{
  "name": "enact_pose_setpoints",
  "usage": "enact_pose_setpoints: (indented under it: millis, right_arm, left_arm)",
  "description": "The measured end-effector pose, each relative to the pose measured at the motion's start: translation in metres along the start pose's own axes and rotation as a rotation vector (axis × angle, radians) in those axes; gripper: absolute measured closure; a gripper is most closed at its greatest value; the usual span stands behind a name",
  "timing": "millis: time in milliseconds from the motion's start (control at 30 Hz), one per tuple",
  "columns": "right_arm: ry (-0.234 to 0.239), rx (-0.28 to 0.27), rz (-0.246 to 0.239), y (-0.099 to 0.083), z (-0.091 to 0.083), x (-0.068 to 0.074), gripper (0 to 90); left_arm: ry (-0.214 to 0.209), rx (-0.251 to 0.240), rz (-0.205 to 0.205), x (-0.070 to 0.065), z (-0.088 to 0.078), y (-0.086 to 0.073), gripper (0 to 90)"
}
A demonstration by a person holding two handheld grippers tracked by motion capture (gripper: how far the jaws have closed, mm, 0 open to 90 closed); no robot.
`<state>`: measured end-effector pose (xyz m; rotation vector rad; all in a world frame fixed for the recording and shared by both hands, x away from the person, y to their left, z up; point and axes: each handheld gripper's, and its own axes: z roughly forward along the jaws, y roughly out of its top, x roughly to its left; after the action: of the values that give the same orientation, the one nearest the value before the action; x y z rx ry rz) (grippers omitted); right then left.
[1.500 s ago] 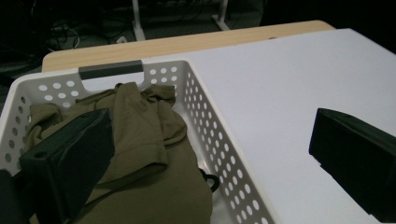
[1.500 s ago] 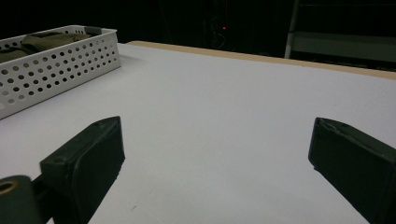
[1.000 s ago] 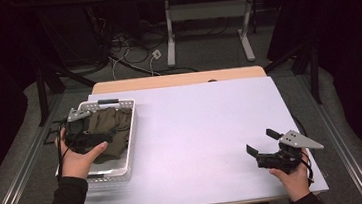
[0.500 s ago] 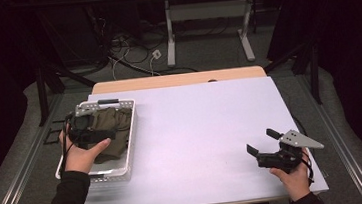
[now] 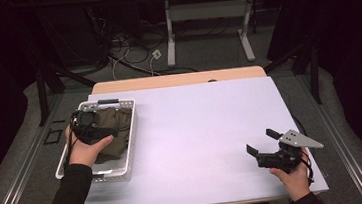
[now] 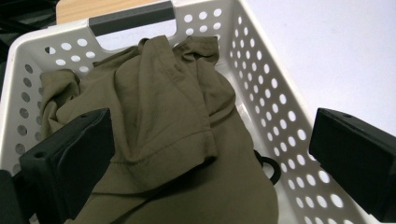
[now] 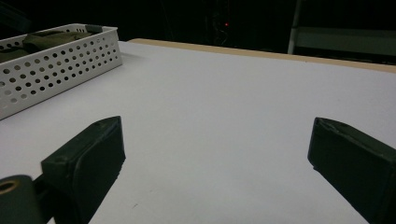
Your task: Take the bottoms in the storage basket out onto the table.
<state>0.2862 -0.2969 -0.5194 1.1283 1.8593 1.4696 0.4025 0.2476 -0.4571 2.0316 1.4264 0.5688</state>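
At left of the high view, the left gripper hovers jaws-wide over the crumpled olive-green cloth in the white perforated plastic basket — next, seemingly, descend and pinch a fold — while the right gripper idles open, lower right.

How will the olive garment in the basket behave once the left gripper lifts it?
The olive garment lies rumpled and folded, so it will probably hang limp. Thin-looking fabric suggests little weight. Its bunched layers could unfold beyond the white basket.
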Motion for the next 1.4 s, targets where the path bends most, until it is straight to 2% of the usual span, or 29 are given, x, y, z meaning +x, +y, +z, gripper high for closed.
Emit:
enact_pose_setpoints:
  millis: [233,367,667,933,1400]
  right_arm:
    - [0.001,0.001,-0.002,0.0,0.001,0.0,3.8]
    - [0.001,0.005,-0.001,0.0,0.001,0.0,3.7]
    - [0.005,0.01,-0.002,0.0,0.001,0.0,3.7]
    - [0.007,0.012,-0.004,-0.001,0.002,0.0,3.7]
    - [0.01,0.016,-0.006,-0.001,0.002,0.0,3.7]
  left_arm:
    - [-0.005,0.029,0.026,0.004,0.008,-0.002,0.2]
    - [-0.02,0.04,0.021,0.008,0.015,-0.004,0.2]
    - [-0.016,0.079,-0.003,0.014,0.028,-0.007,0.2]
    - [-0.019,0.099,-0.002,0.011,0.035,-0.007,0.2]
    - [-0.01,0.155,0.033,0.001,0.053,-0.014,0.2]
